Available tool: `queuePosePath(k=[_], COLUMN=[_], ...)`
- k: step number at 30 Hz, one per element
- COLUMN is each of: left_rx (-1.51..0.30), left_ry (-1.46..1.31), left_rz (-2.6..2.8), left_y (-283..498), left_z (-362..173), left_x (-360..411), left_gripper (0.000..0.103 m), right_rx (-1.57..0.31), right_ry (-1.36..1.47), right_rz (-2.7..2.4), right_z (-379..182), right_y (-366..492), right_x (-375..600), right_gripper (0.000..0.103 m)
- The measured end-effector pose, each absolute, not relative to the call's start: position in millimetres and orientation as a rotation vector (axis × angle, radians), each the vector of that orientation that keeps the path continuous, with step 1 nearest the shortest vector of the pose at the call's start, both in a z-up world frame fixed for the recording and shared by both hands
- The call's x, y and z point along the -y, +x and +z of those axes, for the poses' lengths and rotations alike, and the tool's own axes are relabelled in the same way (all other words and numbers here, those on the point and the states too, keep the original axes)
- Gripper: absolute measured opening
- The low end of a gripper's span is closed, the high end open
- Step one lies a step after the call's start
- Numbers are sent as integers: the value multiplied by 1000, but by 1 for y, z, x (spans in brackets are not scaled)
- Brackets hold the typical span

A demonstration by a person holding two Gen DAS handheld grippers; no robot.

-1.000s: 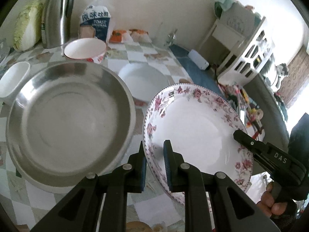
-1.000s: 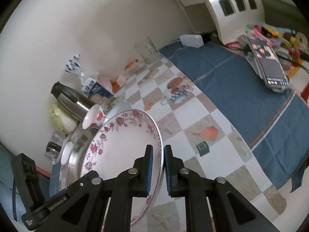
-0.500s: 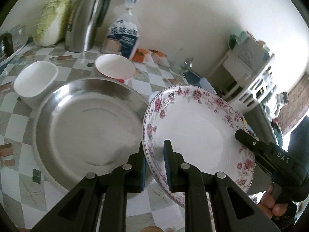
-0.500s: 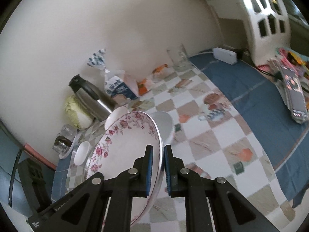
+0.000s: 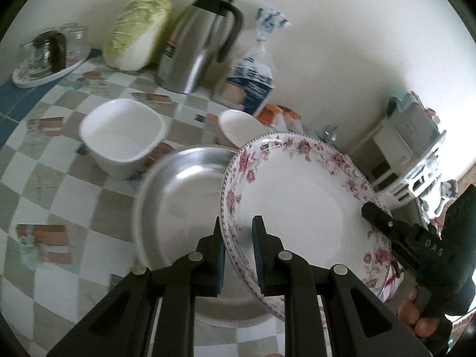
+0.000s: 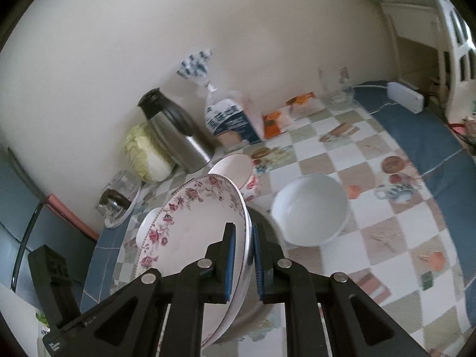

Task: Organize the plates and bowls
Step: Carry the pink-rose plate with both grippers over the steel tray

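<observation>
Both the left gripper [image 5: 237, 242] and right gripper [image 6: 241, 248] are clamping opposite rims of the floral plate [image 5: 300, 205]. The plate is hanging tilted above the steel basin [image 5: 181, 196], a white square bowl [image 5: 122, 136] sitting just beyond that basin.

cream wall [image 6: 238, 29], white shelf unit [image 5: 416, 148] (far right), checkered tablecloth [image 6: 401, 232].

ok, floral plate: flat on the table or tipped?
Tipped. The floral plate is off the table, rim clamped by both hand-held grippers, left and right.
</observation>
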State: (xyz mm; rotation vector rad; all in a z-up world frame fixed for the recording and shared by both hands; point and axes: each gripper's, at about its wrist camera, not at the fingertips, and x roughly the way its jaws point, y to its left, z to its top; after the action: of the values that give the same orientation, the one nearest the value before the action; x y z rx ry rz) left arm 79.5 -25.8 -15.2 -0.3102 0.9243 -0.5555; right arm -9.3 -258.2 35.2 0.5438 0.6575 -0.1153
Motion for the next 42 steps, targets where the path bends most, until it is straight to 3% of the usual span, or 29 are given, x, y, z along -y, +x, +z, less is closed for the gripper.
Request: queuePosePath(k=[13, 42], left_rx=[-933, -1030], left_ry=[-304, -210], left_rz=[-439, -438], left_y=[97, 126], left_z=[-28, -65], left_x=[-7, 35], left_gripper=[17, 17], right_rx=[-768, -880], right_ry=[550, 621], right_rz=[-54, -133], right_z=[-6, -59], right_y=[31, 46], right_x=[221, 250], right_gripper=[13, 13])
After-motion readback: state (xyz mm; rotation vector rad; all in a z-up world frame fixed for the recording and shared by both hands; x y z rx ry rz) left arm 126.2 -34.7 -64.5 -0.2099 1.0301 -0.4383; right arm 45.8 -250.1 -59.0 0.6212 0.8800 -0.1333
